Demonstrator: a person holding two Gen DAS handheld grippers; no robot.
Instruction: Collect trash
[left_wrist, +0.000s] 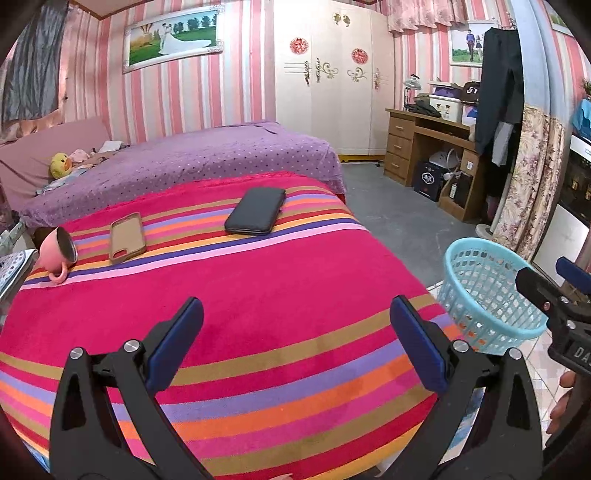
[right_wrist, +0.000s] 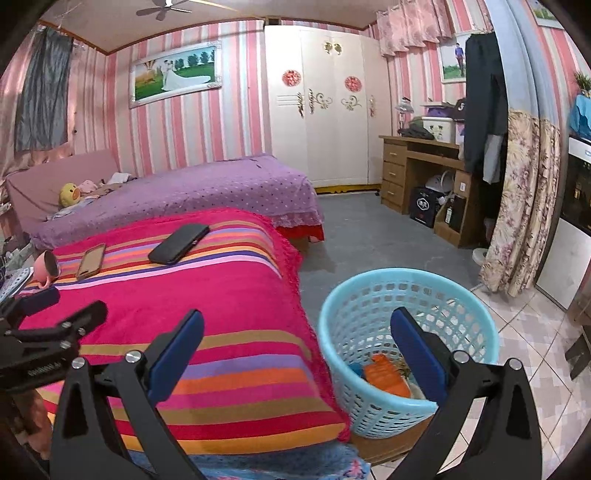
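Across the near side of the room, a striped blanket (left_wrist: 258, 295) in pink, orange and purple covers a raised surface, with a purple bed (left_wrist: 207, 155) behind it. Beside the blanket's right edge stands a light blue basket (right_wrist: 369, 295), and orange trash (right_wrist: 386, 376) lies at its bottom. Both grippers hang empty: the left gripper (left_wrist: 295, 343) is spread wide above the blanket, and the right gripper (right_wrist: 295, 347) is spread wide too, one finger over the blanket and the other over the basket. On the far part of the blanket lie a black phone (left_wrist: 256, 210), a tan phone case (left_wrist: 126, 238) and, at the left edge, a pink mug (left_wrist: 57, 253) tipped on its side.
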